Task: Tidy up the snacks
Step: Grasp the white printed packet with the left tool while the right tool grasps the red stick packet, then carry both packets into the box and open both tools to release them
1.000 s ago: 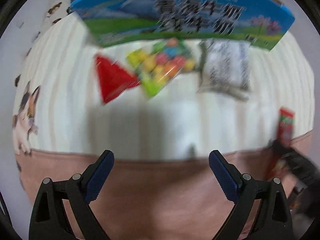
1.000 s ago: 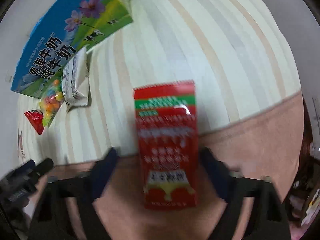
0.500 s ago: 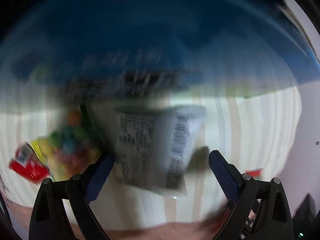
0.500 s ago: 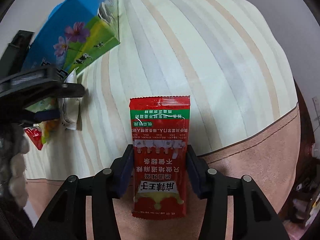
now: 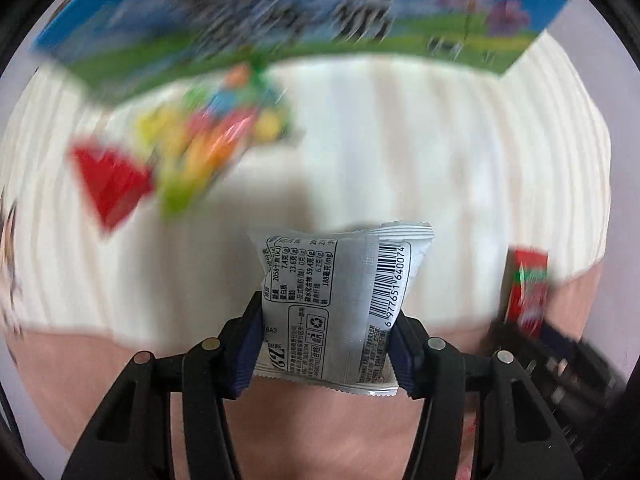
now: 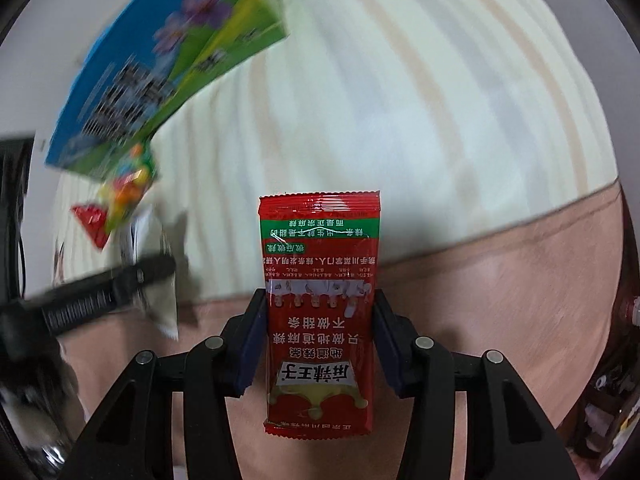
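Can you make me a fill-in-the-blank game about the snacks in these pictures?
1. The left gripper is shut on a silver-grey packet with a black ____ printed on it.
2. The right gripper is shut on a long ____ packet.
3. The colourful candy bag lies on the striped cloth just below the big ____ box.

Missing words: barcode; red; blue
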Motion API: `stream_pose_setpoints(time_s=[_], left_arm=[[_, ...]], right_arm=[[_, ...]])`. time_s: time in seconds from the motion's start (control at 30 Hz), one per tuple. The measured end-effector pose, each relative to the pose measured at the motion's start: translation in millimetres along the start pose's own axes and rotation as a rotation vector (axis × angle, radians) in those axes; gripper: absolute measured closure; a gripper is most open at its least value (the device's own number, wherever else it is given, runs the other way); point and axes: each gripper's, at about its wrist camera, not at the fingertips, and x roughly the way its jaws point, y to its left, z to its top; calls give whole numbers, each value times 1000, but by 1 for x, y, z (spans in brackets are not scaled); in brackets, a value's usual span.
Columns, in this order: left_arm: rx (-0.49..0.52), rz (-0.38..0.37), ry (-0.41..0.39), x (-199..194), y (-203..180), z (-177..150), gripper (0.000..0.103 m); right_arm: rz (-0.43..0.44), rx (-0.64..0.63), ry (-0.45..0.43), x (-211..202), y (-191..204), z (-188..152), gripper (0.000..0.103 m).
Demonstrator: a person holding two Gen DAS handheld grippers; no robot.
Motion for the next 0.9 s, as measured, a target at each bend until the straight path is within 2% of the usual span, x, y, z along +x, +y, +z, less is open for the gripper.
stream_pose_setpoints(time_s=[0.17,0.27,0.4,0.5,0.6,0.7,0.8,0.9], left_arm=[[-47,50,60,6,33,-59,50],[-77,51,91,16,45,-78,49],[-119,13,108,32,53,-86,47],[-122,18,108,39,54,-86,47],[-126,22,98,40,79,-92,47],[-122,37,84,40,73,-86,49],[-116,47,68,37,58,-90,53],[-107,43,57,34,49,-96,54]], right_arm=[[18,-68,72,10,23,-35,51],[2,-94,98,17,34,-47,49],[-17,-114,131,29,46,-54,40],[-44,-134,143,33,52,-56,39],[-56,-140,156,43,56,-62,39],[-75,-164,153,46,47,-62,39],[-115,-198,129,47,56,-67,43],[-115,-208,100,43,61,-72,50]])
